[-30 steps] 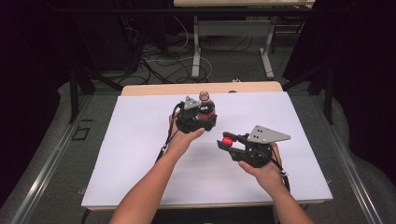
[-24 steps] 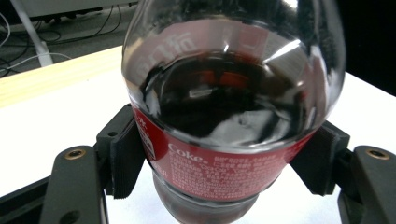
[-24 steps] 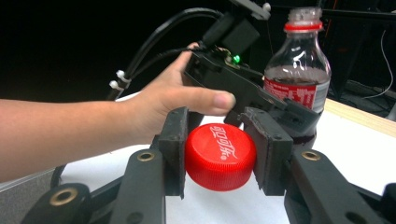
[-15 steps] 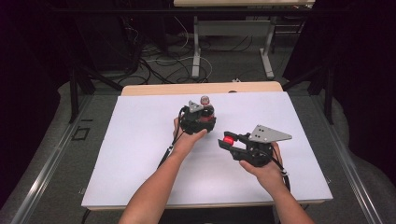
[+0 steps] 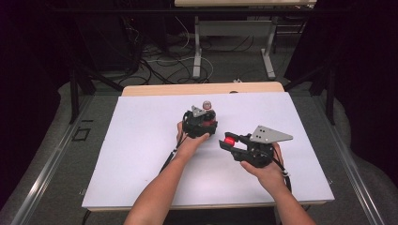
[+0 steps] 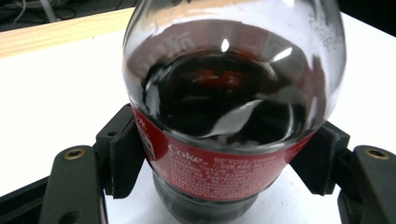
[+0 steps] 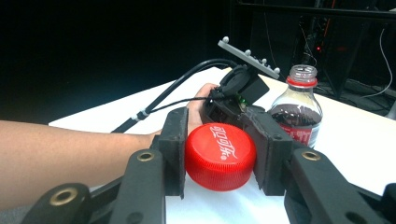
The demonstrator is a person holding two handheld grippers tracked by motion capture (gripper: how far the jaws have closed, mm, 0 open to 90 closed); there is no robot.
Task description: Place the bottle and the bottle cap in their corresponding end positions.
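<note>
A small Coke bottle (image 6: 233,93) with a red label and dark drink stands upright, and my left gripper (image 6: 224,163) is shut on its lower body. From above, the bottle's open neck (image 5: 206,104) sticks up behind the left gripper (image 5: 202,123) at the middle of the white table top (image 5: 141,154). In the right gripper view the bottle (image 7: 296,109) has no cap, only a red ring. My right gripper (image 7: 219,158) is shut on the red bottle cap (image 7: 219,156), held on its side. The cap (image 5: 229,140) hangs to the right of the bottle, apart from it.
A wooden strip (image 5: 202,89) runs along the table's far edge. Beyond it are cables (image 5: 155,61) on the floor and the legs of another table (image 5: 197,51). Both forearms reach in from the near edge.
My left hand has lowered the bottle toward the table top. The right gripper with the cap has stayed where it was.
</note>
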